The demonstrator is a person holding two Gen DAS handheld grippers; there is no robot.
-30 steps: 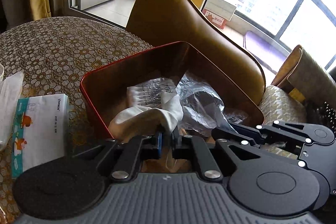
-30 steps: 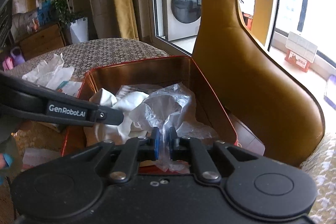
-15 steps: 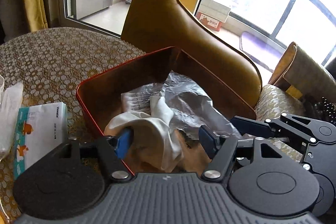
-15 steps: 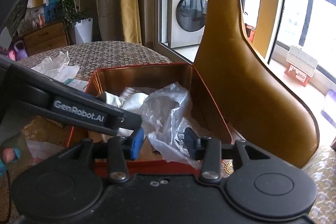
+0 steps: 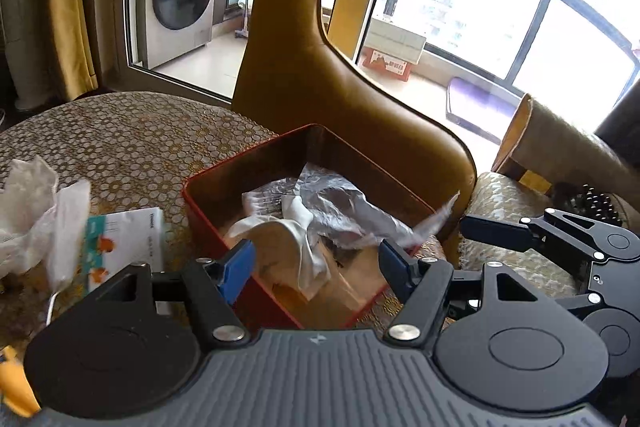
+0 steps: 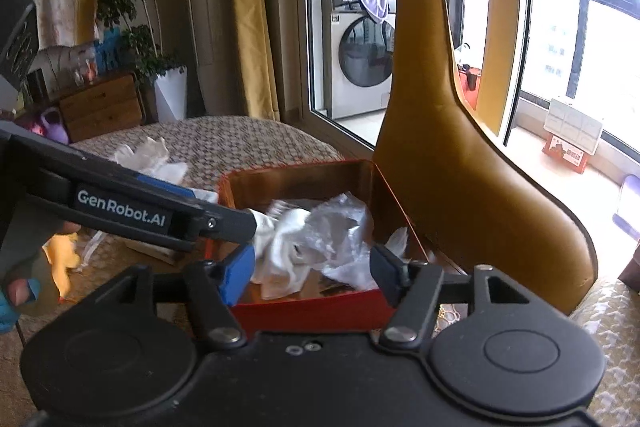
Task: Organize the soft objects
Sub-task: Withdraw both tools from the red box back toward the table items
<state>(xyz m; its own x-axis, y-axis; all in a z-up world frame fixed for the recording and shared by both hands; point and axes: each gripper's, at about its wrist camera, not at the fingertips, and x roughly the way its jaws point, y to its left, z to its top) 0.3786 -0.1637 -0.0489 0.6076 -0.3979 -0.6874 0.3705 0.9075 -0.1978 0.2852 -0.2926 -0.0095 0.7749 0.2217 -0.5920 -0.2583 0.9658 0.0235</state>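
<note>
A red tin box [image 5: 248, 163] [image 6: 312, 307] stands on the patterned table. In it lie a white cloth [image 5: 296, 247] [image 6: 280, 251] and a crumpled clear plastic bag [image 5: 352, 211] [image 6: 340, 223]. My left gripper [image 5: 316, 267] is open and empty, above the box's near edge. My right gripper [image 6: 312, 271] is open and empty, just before the box's near wall. The right gripper shows at the right of the left wrist view, and the left gripper's finger crosses the right wrist view.
A tissue pack [image 5: 124, 247] and crumpled white plastic [image 5: 32, 215] [image 6: 148, 155] lie left of the box. A yellow soft toy [image 6: 64, 259] lies at the left. A tan leather chair back [image 5: 320, 87] [image 6: 460, 167] stands right behind the box.
Both grippers were shut, the left on the white cloth and the right on the plastic bag; both opened, let go and drew back and up. The cloth and bag rest in the box.
</note>
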